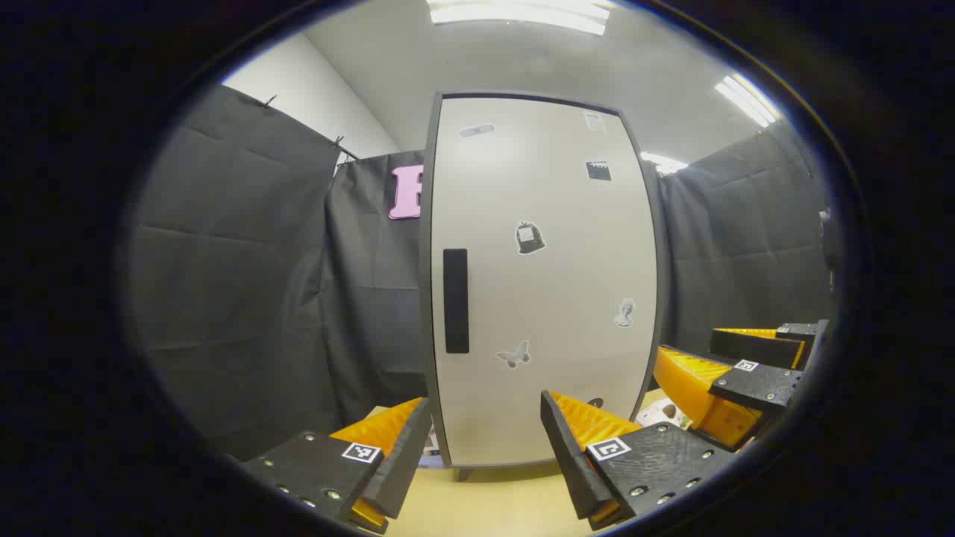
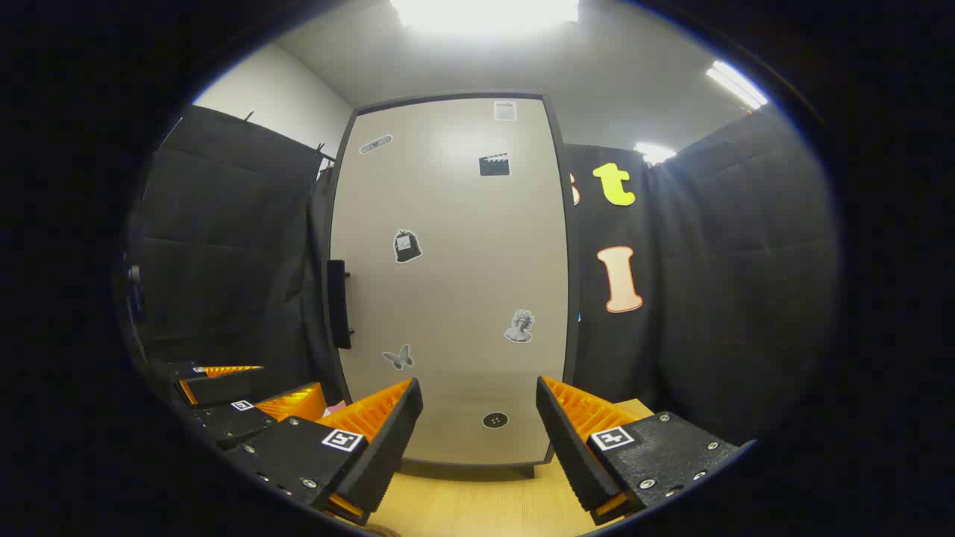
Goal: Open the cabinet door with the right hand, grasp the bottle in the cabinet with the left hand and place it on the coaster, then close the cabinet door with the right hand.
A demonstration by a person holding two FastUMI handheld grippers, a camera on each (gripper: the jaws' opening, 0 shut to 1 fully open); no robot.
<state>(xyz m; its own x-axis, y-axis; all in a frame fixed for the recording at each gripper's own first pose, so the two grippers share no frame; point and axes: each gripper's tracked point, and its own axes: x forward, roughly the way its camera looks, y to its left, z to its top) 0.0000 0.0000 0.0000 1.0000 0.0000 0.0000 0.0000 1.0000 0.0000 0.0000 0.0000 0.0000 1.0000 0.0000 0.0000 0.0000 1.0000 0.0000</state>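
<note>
- Since the cabinet door sits flush in its dark frame in both views, we judge the task to be at its very start: nothing is opened, nothing moved.
- The door handle, a dark upright bar, sits on the door's left edge in the left gripper view; in the right gripper view it stands out from that same edge.
- Left tongs: fingers spread wide, nothing between them, hanging in front of the lower door above the bench.
- Right tongs: likewise spread and empty, facing the lower door; they also appear at the right of the left gripper view. No contact with the handle yet.
- Bottle: behind the closed door, by the task's wording; we cannot confirm its place or shape.
- Coaster: we cannot pick it out. Small flat items lie on the bench by the cabinet's foot, too blurred to name.
- Left to do, as we judge it: the right tongs take the handle and swing the door open; the left tongs fetch the bottle and set it on the coaster; the right tongs close the door.
</note>
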